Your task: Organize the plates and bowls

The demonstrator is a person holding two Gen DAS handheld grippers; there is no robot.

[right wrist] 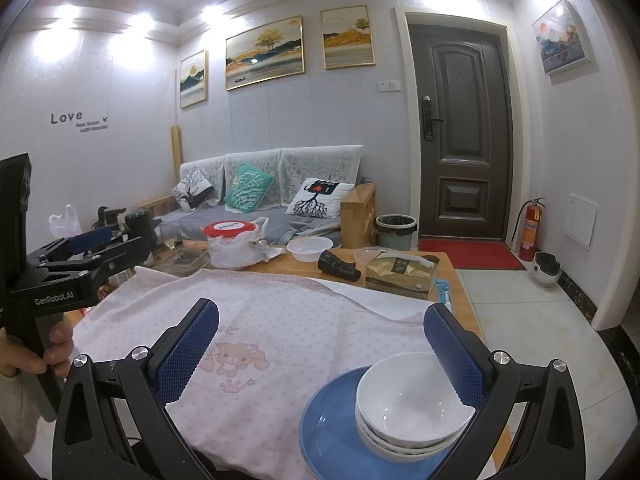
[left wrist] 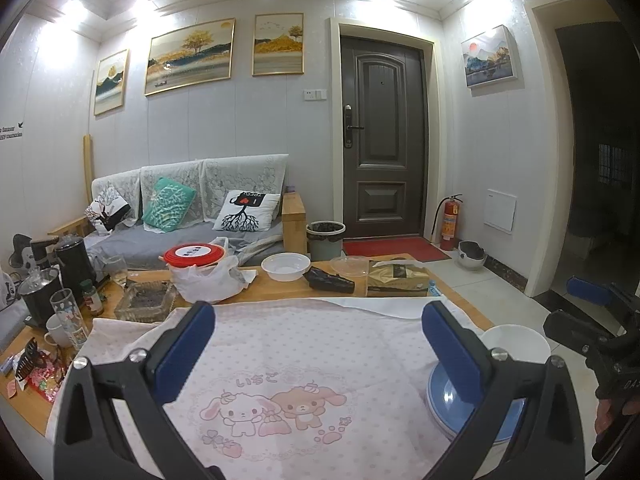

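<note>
A stack of white bowls (right wrist: 408,408) sits on blue plates (right wrist: 332,428) at the near right corner of the pink cartoon cloth (right wrist: 280,320). My right gripper (right wrist: 320,344) is open and empty, raised above the cloth; its right finger stands in front of the bowls' right rim. My left gripper (left wrist: 318,340) is open and empty over the middle of the cloth (left wrist: 300,360). In the left wrist view the bowls (left wrist: 516,342) and blue plates (left wrist: 444,400) lie behind its right finger. The right gripper's body (left wrist: 600,332) shows at the far right there.
The wooden table (right wrist: 304,266) behind the cloth holds a white plastic bowl (right wrist: 310,248), a clear bowl (right wrist: 366,255), a black sleeve (right wrist: 339,266), a tissue box (right wrist: 400,274), a red-lidded container in a bag (right wrist: 232,234), a glass ashtray (left wrist: 146,300), cups and a kettle (left wrist: 74,262).
</note>
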